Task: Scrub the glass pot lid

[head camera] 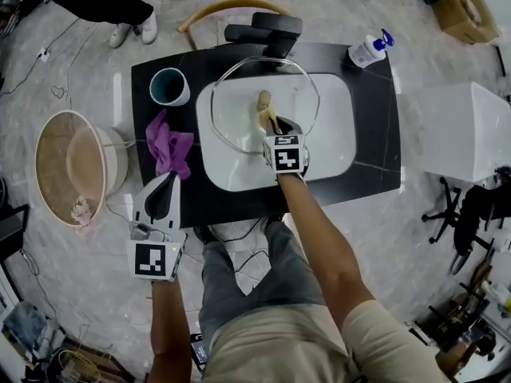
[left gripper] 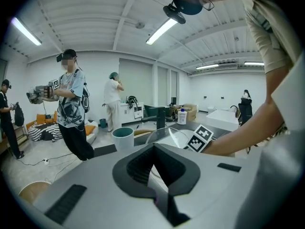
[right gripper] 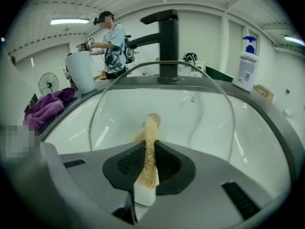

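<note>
Looking down, head view: glass pot lid (head camera: 239, 102) sits in the white sink (head camera: 335, 134), its far edge up near the black faucet (head camera: 267, 30). It appears propped at a tilt, which would turn its face toward the person. Right gripper (head camera: 275, 128) reaches in from the near side and pinches a tan scrub pad (head camera: 270, 120) just beside the lid's wooden knob (head camera: 263, 98). Left gripper (head camera: 168, 180) hangs off the near left corner of the counter (head camera: 375, 134), well apart from the sink, so it seems parked out of the way. Purple cloth (head camera: 169, 146) and a teal cup (head camera: 169, 86) lie left of the sink.

Left gripper view: left gripper (left gripper: 153, 149) has its jaws a narrow slit apart with nothing between them. It points across the cup (left gripper: 123, 137) toward the lid.

Right gripper view: right gripper (right gripper: 150, 149) is clamped on the scrub pad (right gripper: 149, 161), held edgewise. The pad's far end is at the knob (right gripper: 153, 119), and the lid (right gripper: 200, 104) arches up in front of the faucet (right gripper: 169, 42). The edgewise hold likely lets the pad work around the knob.
</note>
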{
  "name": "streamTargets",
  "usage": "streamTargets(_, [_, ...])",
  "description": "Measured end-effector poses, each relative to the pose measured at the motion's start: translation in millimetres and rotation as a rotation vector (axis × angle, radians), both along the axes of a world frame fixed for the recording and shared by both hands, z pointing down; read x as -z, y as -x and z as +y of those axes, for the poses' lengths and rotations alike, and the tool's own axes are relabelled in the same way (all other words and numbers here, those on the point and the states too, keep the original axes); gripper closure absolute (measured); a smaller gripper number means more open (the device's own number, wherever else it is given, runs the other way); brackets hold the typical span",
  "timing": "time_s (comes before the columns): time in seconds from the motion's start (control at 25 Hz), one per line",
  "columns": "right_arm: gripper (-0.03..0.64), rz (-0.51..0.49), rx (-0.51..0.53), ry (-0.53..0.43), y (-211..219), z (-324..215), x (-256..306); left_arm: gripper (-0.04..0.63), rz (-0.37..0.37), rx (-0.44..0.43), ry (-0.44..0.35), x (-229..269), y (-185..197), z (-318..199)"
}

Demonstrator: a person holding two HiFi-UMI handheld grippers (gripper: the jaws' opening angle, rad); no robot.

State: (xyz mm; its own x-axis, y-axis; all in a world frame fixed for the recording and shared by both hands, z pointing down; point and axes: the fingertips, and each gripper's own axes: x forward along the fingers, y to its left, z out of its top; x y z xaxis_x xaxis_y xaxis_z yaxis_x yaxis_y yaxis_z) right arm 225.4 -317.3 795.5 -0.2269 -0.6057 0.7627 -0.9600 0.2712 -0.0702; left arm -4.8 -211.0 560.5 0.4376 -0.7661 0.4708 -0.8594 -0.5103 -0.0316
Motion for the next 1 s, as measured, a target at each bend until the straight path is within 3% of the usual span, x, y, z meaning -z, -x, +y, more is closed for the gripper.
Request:
streamTargets(0.2, [0.565,0.032,-0.103,0.038,-82.0,3.6,4.2,0.581,0.007,-0.049,-0.012,1.9,-40.1,-12.0])
streamTargets(0.36, [0.565,0.031,-0.116,0.045,-109.2,6.8,11.6,0.581,0.009,-0.076,-0.005,3.5,-65.8,-17.9])
streamTargets(0.64, [0.565,0.036,-0.082,0.04,-108.8,6.9,15.0,0.581,0.009,-0.089,-0.008,5.5,-79.4,-18.7])
streamTargets(1.0, [0.565,0.04,0.008,0.063,-66.7,10.9,6.0,0.581,0.019,-0.042,0.0,0.9,-47.7,-6.3])
